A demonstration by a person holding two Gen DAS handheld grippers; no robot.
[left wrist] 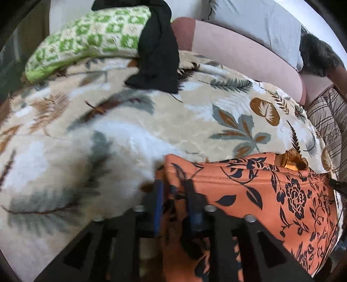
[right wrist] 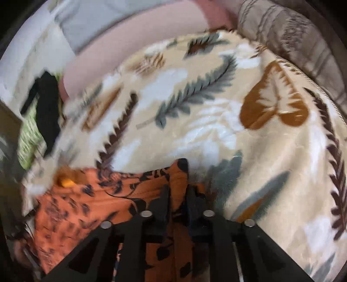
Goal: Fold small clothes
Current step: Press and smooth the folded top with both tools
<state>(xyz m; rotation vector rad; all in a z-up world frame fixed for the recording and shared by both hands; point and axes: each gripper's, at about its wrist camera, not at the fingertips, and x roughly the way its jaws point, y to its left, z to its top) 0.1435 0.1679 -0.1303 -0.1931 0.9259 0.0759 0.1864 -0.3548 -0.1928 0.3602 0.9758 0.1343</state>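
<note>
- Leaf-print blanket spread ahead of both my claws & under them; served as the folding surface, I'd judge.
- Pink cushion lay far ahead of left claw, past blanket's far edge; grey pillow beyond that.
- Orange floral garment sat right at my tips, stretched betw. the two claws: to the right of the left one, to the left of the right one. Prob. held taut by two corners so an edge could be carried over for a fold.
- Green-check cloth far ahead-left of left claw w/ black garment draped over its end; looked like set-aside items.
- Left claw clamped on garment's near-left corner, fabric bunched betw. fingers.
- Right claw pinched garment's other corner; a strip of orange ran up betw. the fingers.
- Small yellow frill at garment's far edge, ahead-right of left claw.
</note>
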